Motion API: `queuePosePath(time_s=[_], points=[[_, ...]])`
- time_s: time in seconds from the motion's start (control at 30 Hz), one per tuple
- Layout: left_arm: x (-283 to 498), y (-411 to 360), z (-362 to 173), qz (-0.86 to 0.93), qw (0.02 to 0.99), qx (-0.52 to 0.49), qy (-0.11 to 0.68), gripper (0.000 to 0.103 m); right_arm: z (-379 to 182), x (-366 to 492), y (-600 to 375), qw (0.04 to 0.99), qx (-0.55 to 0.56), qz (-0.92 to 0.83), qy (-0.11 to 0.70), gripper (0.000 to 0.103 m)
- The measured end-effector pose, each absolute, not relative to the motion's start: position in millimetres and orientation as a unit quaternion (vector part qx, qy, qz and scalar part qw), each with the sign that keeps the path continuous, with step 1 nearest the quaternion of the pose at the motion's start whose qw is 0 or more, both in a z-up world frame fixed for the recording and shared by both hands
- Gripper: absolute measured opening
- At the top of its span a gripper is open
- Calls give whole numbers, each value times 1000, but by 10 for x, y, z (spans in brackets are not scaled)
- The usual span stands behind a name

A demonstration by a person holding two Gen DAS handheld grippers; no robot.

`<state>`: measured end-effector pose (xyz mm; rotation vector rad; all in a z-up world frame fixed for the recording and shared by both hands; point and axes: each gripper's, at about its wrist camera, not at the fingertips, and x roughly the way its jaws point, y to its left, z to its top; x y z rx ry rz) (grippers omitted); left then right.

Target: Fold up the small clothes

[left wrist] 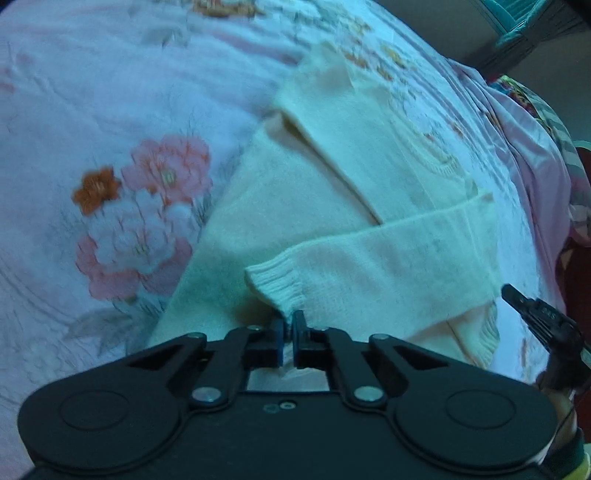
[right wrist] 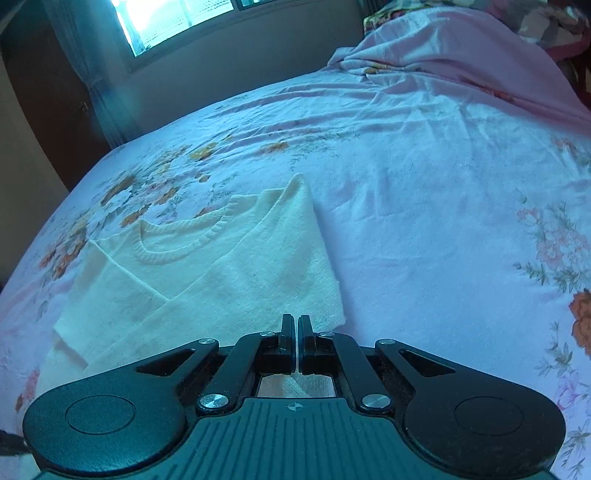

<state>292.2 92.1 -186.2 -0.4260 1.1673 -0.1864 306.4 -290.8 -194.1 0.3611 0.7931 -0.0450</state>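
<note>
Nearest the left wrist camera, left gripper (left wrist: 289, 322) has its fingers (left wrist: 300, 322) pressed together on the ribbed cuff (left wrist: 275, 282) of a cream sweater (left wrist: 295, 192); the knit edge is pinched between the pads, so the hold is on the cuff's lower corner. From that cuff the sleeve (left wrist: 399, 254) runs right across the sweater body, lying folded over it. At the right edge of the same view a black fingertip of the right gripper (left wrist: 517, 297) pokes in, low over the sweater's hem side; blurred, little detail. On the right wrist view, right gripper (right wrist: 297, 325) shows its fingers (right wrist: 286, 325) closed to a thin slit; whether any cloth is caught between them cannot be told, though cream knit shows just under the linkage. Just beyond the tips lies the sweater, spread flat on the bed, its near right corner just beside the fingers. Farther up, the ribbed neckline (right wrist: 184, 240) curves open toward the far left, and one folded flap rises to a point at far centre. All of it rests on a pale floral bedsheet (right wrist: 424, 192), wrinkled, pink and orange flowers printed left and right. Farther right, a bunched pink cover (right wrist: 461, 48). Farthest left, a curtain (right wrist: 85, 55) and a bright window (right wrist: 173, 18).
</note>
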Motion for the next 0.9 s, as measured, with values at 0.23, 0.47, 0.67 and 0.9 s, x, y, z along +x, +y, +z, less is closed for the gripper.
queuePosePath(time_s=[0.23, 0.47, 0.67, 0.9], points=[[3036, 967, -1601, -78, 848, -133, 507, 2, -1822, 3132, -2831, 925, 131, -33, 356, 0], [3013, 889, -1835, -67, 839, -89, 533, 12, -2308, 3351, -2632, 900, 70, -21, 430, 0], [2966, 797, -1707, -73, 853, -63, 512, 18, -2046, 3449, -2699, 918, 80, -17, 388, 1], [2983, 811, -1612, -66, 862, -67, 498, 18, -2036, 4294, -2796, 918, 52, -32, 391, 41]])
